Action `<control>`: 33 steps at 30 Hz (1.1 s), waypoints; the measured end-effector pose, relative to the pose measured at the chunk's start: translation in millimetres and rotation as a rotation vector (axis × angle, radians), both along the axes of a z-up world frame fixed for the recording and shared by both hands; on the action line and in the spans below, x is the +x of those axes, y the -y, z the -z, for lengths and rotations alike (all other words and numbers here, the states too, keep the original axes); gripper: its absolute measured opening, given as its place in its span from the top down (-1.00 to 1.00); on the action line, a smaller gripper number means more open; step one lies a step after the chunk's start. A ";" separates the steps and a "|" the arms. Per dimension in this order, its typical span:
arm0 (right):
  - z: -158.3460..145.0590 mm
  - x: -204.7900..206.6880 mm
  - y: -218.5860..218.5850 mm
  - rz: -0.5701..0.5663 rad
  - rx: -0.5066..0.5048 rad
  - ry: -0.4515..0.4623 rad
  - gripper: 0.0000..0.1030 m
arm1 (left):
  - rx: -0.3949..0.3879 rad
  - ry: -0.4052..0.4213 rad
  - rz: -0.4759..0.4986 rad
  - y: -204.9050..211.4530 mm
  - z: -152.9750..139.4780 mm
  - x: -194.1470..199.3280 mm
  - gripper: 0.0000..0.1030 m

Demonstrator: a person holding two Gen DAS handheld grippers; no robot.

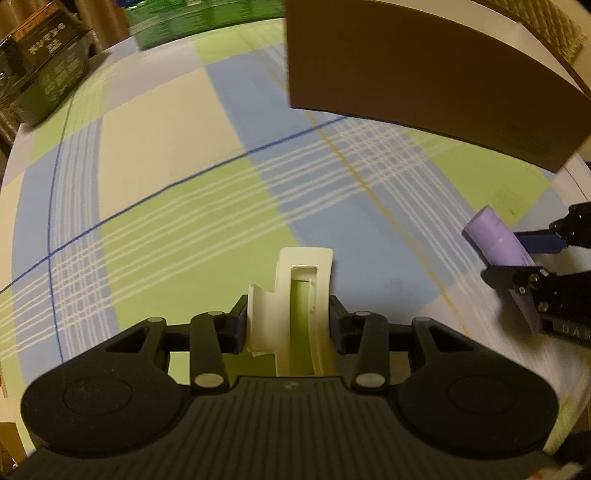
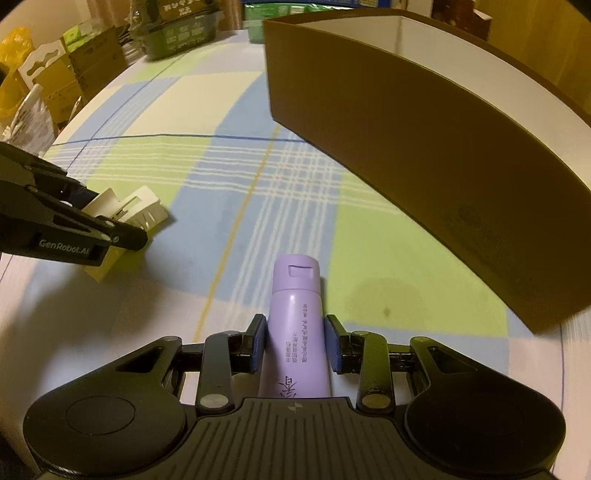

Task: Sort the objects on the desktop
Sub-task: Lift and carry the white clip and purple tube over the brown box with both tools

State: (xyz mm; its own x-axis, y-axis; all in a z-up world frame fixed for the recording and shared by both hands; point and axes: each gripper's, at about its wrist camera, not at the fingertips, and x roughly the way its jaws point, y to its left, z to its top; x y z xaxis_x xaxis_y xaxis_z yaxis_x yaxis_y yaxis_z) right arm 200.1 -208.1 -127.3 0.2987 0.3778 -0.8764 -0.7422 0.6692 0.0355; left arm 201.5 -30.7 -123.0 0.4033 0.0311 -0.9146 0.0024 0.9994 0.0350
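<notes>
Left tongs, seen from their own wrist camera, pinching a cream-white plastic holder with a slotted window and a yellow-green part inside, blue pads pressed on both of its sides; the holder is carried clear of the table, nose forward. Right tongs, in their own view, closed on the waist of a lilac plastic squeeze tube with a flip cap and printed lettering, cap pointing away from the camera; the tube likewise hangs above the cloth, not resting on it. Each pair of tongs appears at the edge of the other's view, side by side and apart, both angled down. Beneath them lies the table under a checked cloth of green, blue and cream squares, bare in the stretch ahead. Beyond that stands a large brown cardboard box with a pale inner wall, open at the top, its near wall just ahead of the right tongs and further from the left. Dark printed cartons and green packages crowd the far rim of the table. Judged progress: pick-up complete for these two items, both in transit; delivery remains, presumably into the brown box. Box contents are hidden, so earlier sorted items cannot be counted; no other loose object shows on the cloth
</notes>
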 end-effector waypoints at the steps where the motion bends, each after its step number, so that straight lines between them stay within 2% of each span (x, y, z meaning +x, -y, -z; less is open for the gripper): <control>1: -0.8 -0.2 4.8 0.005 0.000 -0.004 0.40 | -0.003 -0.001 0.007 3.5 0.1 -2.2 0.29; 10: -8.3 10.0 56.0 0.078 0.016 -0.045 0.40 | -0.019 -0.009 0.042 28.7 -7.9 -12.2 0.30; 18: -20.6 16.2 78.0 0.119 0.058 -0.049 0.40 | -0.022 0.052 0.075 50.1 -34.0 -3.6 0.30; 27: -69.1 24.7 81.4 0.095 0.186 0.007 0.40 | -0.043 0.173 0.124 76.5 -78.3 27.9 0.30; 33: -104.6 40.8 81.9 0.096 0.224 0.082 0.40 | -0.057 0.265 0.150 89.5 -112.2 55.0 0.30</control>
State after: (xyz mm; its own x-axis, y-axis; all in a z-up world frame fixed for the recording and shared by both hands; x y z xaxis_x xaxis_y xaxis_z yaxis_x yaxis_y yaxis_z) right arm 240.9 -290.0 -22.6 0.4091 0.5261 -0.7456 -0.6824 0.7188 0.1327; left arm 256.4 -120.2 -10.8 0.6239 -0.0948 -0.7757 0.1479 0.9890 -0.0018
